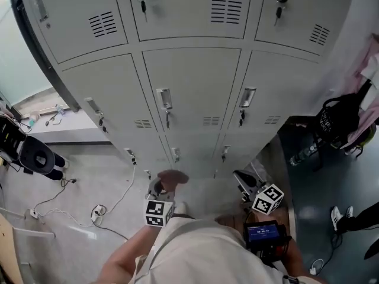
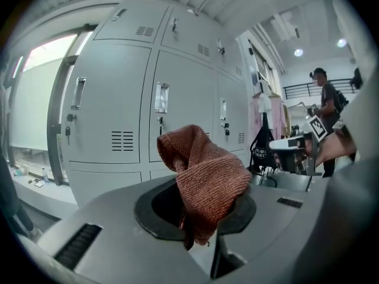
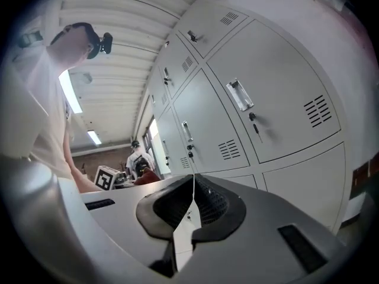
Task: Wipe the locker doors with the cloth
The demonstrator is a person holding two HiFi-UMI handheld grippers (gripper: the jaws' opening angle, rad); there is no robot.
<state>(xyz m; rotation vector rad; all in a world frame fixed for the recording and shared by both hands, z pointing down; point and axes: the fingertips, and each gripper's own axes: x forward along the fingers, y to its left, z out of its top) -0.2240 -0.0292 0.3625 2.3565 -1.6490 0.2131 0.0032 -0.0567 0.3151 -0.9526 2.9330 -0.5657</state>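
Two grippers hang low in front of a bank of grey locker doors [image 1: 192,87], and only one carries anything: my left gripper [image 1: 159,189] is clenched on a rust-red cloth [image 2: 204,176], while my right gripper [image 3: 190,209] has its jaws pressed together on nothing. The cloth is bunched, rising out of the left jaws as an upright wad that folds over at the top, with a short tail hanging below the pads. The left gripper view shows the doors standing ahead of the cloth and apart from it, with no contact yet; the head view puts the cloth before the middle column's lower doors, so the left hand is the nearer one and, by my judgement, the wipe calls for a push forward and up. Raised handles [image 1: 164,99] and keys [image 1: 144,5] dangling from the locks sit on the door faces and could snag the fabric. Off to the right, a black bag [image 1: 340,120] hangs near a bottle [image 1: 302,154]; cables [image 1: 100,209] trail over the floor at left, all well clear of the doors.
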